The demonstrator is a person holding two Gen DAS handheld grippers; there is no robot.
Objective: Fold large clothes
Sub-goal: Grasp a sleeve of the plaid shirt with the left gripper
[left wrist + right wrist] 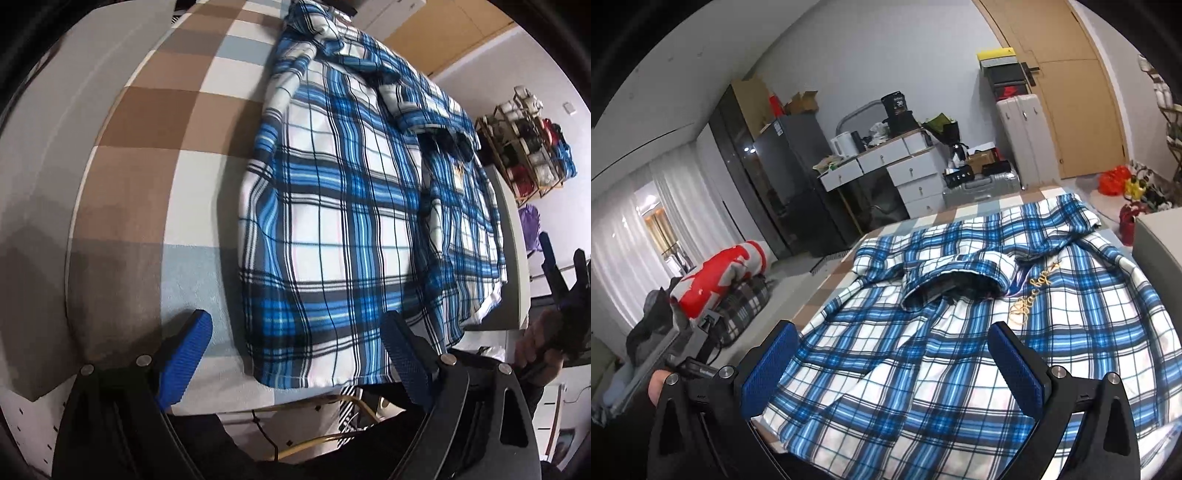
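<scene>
A large blue, white and black plaid shirt [343,206] lies spread on a bed with a brown, white and pale blue checked cover [159,147]. My left gripper [295,328] hangs open above the shirt's near hem, its blue pads apart with nothing pinched between them. In the right wrist view the same shirt [960,332] shows its collar and gold lettering, one sleeve thrown across the front. My right gripper [894,343] stands open over the lower front of the shirt, holding nothing. It also shows at the left wrist view's right edge, in a hand [535,343].
A grey headboard or wall [55,155] runs along the bed's left side. A shelf rack of small items [528,147] stands at the right. Across the room are a white dresser [905,173], a dark fridge [790,173], suitcases [1019,144] and a door [1071,92]. Cables [332,413] hang below the bed's edge.
</scene>
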